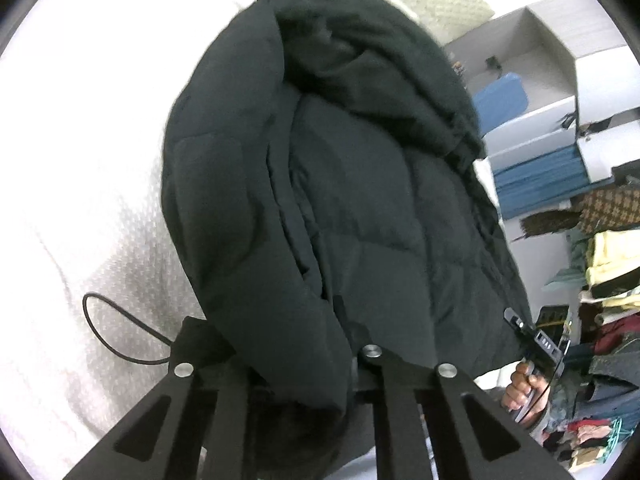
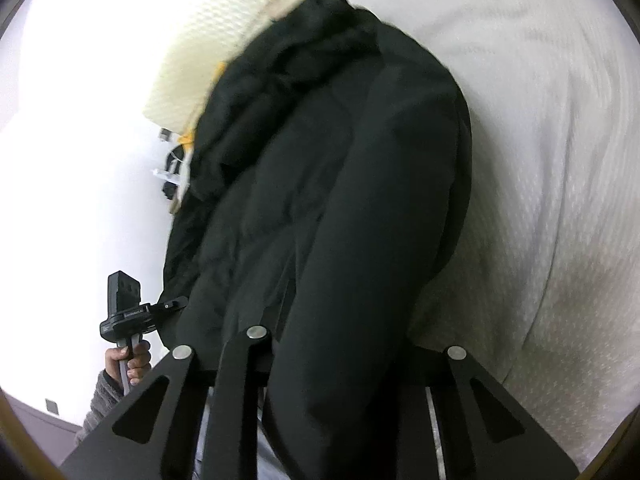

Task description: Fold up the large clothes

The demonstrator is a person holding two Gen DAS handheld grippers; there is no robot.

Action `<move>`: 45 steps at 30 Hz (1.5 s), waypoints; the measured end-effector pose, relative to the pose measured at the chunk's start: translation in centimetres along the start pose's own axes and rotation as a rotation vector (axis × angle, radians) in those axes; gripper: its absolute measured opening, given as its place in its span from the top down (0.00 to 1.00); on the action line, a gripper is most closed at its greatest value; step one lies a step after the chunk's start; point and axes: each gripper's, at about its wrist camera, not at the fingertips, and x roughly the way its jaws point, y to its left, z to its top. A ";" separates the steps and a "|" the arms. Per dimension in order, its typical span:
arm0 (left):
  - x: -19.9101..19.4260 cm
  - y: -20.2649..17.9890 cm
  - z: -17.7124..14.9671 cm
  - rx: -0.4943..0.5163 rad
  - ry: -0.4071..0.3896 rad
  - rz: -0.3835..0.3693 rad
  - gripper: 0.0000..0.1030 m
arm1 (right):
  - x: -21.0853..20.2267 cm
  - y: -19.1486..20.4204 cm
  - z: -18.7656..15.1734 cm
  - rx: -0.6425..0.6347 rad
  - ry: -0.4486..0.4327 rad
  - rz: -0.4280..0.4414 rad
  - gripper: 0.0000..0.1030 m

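Observation:
A large black puffer jacket (image 1: 340, 184) with a fleecy hood lies in a thick bundle on a white bed cover (image 1: 80, 160). It fills the middle of the left wrist view and also fills the right wrist view (image 2: 340, 200). My left gripper (image 1: 304, 364) has a fold of the jacket's near edge draped between and over its fingers, which hides the tips. My right gripper (image 2: 344, 344) likewise has a thick fold of the jacket running between its fingers. Each gripper's handle and the hand on it show in the other's view.
A black cable (image 1: 116, 332) loops on the cover at left. White shelves (image 1: 560, 92) with blue folded items and a pile of mixed clothes (image 1: 600, 280) stand to the right. A cream knit blanket (image 2: 216, 40) lies past the jacket. The white bed cover (image 2: 540, 160) stretches right.

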 end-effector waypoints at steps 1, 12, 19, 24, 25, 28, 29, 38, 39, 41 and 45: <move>-1.0 -0.5 -0.1 -0.004 -0.022 -0.015 0.89 | -0.6 0.4 0.2 -0.009 -0.017 0.009 0.83; -12.5 -2.9 -2.7 0.026 -0.184 -0.135 0.97 | -9.1 3.9 1.3 -0.079 -0.179 0.111 0.85; -21.9 -2.0 -6.2 0.016 -0.303 -0.179 0.98 | -15.2 7.3 0.3 -0.117 -0.236 0.151 0.85; -26.6 -2.7 -9.0 0.031 -0.356 -0.202 0.98 | -18.3 11.7 -1.0 -0.175 -0.265 0.155 0.84; -27.7 -2.7 -9.6 0.038 -0.356 -0.214 0.98 | -19.1 12.2 -1.4 -0.184 -0.272 0.159 0.84; -29.9 -3.4 -10.6 0.058 -0.368 -0.225 0.98 | -21.1 13.3 -2.0 -0.179 -0.293 0.187 0.84; -30.3 -3.8 -10.7 0.064 -0.373 -0.225 0.98 | -21.7 13.6 -2.0 -0.182 -0.305 0.199 0.84; -30.4 -6.4 -6.5 0.095 -0.381 -0.127 0.97 | -21.1 15.7 2.3 -0.198 -0.321 0.175 0.84; -29.7 -6.7 -5.3 0.087 -0.375 -0.110 0.97 | -20.4 15.3 3.3 -0.184 -0.314 0.173 0.84; -28.3 -7.4 -2.3 0.069 -0.367 -0.061 0.97 | -18.6 14.4 6.1 -0.139 -0.300 0.146 0.84; -25.4 -9.1 2.7 0.082 -0.359 0.039 0.97 | -15.4 12.7 10.3 -0.082 -0.271 0.084 0.84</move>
